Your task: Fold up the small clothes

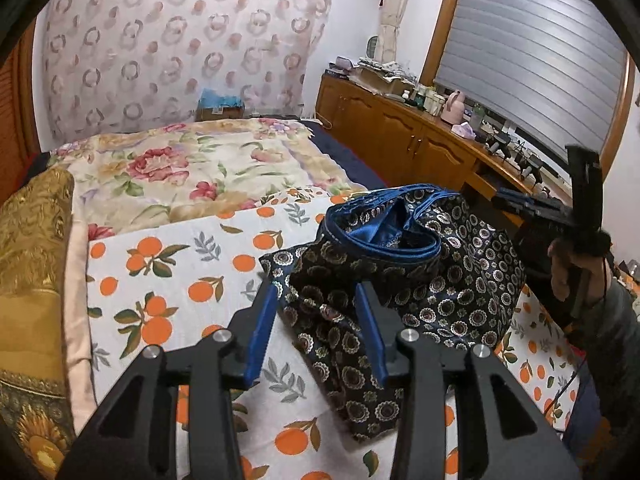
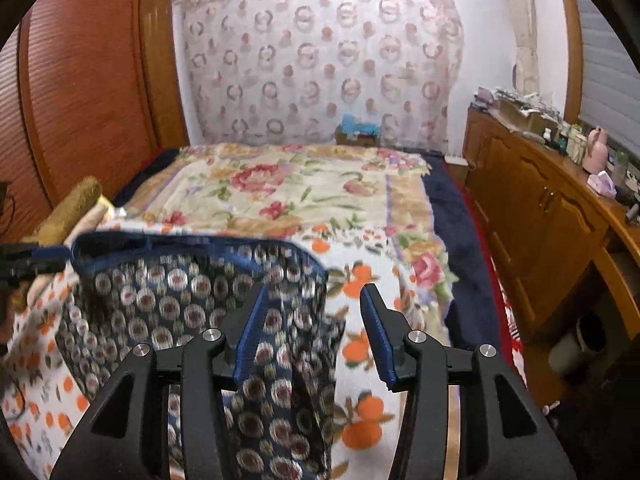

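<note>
**Both grippers let go, shorts slumped in a heap on the bed**

The small garment, a pair of dark satin shorts (image 1: 404, 280) with a round floral print and a bright blue waistband, sits on the orange-print sheet (image 1: 168, 280) at the near end of the bed. It is not flat: the waistband stands open at the top like a mouth, and the fabric below it bunches and trails toward the left gripper (image 1: 320, 312).

That left gripper hovers low over the trailing cloth, its blue-padded fingers (image 1: 370, 328) partly apart. Fabric lies under and between them, but the pads do not look to be pinching it. From its own camera the right gripper (image 2: 314, 320) is likewise partly open; the shorts' right edge passes under its left finger, nothing is clamped, and the gap looks down mostly on bare sheet. In the left view a hand (image 1: 576, 268) carries it at the far side of the shorts.

What worries me from here is the satin. It looks slippery and limp, so I'd judge that a fold laid over this lump would slide or spring open. If the next pinch takes only one layer of the waistband, the other layer would sag and the crease would come out crooked. A grip too deep might also catch the sheet beneath and drag it along. The right view is blurred, so exactly where that edge lies is hard to call.
</note>
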Demonstrator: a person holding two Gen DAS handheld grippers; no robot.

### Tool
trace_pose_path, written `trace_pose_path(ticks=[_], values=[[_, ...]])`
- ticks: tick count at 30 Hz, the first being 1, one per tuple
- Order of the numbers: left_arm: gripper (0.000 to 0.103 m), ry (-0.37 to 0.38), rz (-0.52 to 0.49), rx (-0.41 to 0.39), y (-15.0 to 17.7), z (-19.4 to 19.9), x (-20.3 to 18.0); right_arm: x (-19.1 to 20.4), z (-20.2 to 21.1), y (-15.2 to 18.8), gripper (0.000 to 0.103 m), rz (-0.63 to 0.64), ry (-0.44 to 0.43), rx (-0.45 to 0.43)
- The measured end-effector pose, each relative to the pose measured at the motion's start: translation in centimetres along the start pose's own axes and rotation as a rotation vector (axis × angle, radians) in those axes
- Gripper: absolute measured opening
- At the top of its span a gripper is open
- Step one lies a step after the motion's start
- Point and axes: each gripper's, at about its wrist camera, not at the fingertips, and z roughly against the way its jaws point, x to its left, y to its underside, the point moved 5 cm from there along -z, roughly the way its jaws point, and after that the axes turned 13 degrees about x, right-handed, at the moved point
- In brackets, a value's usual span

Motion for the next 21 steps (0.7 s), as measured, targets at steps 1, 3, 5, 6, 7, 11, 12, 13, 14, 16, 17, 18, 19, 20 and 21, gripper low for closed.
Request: trace_pose_path(ticks=[1,3,5,6,7,11,12,13,14,16,17,18,19,20,21], values=[[0.039,0.006,0.004,0.003,0.1,-0.1,0.1,0.0,-0.3,0.3,0.048,0.006,-0.005,0.013],[0.039,0.010,0.010,0.016,0.1,-0.6,0.1,0.2,-1.1,0.5,0.048,0.018,-0.025,0.037],[0.039,0.001,0.009,0.029,0.1,-1.1,0.1,0.7,-1.8,0.2,0.048,0.039,-0.044,0.052],[0.039,-0.002,0.005,0.036,0.1,-1.4,0.0,1.1,-2.3,0.0,0.048,0.053,-0.055,0.058],[0.039,-0.001,0.002,0.041,0.1,-1.6,-0.1,1.4,-2.9,-0.4,0.048,0.067,-0.070,0.070],[0.039,-0.009,-0.008,0.062,0.1,-2.4,-0.5,2.5,-5.2,-1.0,0.034,0.106,-0.106,0.141],[0.039,-0.008,-0.005,0.068,0.1,-2.5,-0.5,2.8,-5.6,-0.9,0.019,0.125,-0.114,0.162],[0.039,-0.006,-0.005,0.072,0.1,-2.7,-0.5,3.3,-6.0,-0.8,0.011,0.151,-0.130,0.181],[0.039,-0.006,-0.005,0.075,0.2,-2.8,-0.5,3.6,-6.0,-0.8,0.005,0.172,-0.135,0.182],[0.039,-0.007,-0.003,0.077,0.3,-2.8,-0.5,4.2,-5.5,-1.0,0.002,0.201,-0.151,0.152],[0.039,-0.008,-0.002,0.078,0.3,-2.9,-0.5,4.1,-4.9,-1.4,0.001,0.192,-0.138,0.120],[0.039,-0.009,-0.001,0.078,0.1,-3.0,-0.5,3.9,-4.4,-1.7,0.000,0.177,-0.125,0.090],[0.039,-0.012,0.001,0.080,0.0,-3.1,-0.5,3.7,-4.0,-2.0,0.000,0.163,-0.117,0.067],[0.039,-0.013,0.000,0.082,-0.1,-3.3,-0.4,3.3,-3.5,-2.2,0.000,0.145,-0.106,0.042],[0.039,-0.013,-0.002,0.084,-0.2,-3.4,-0.5,2.9,-3.2,-2.5,0.000,0.129,-0.087,0.022]])
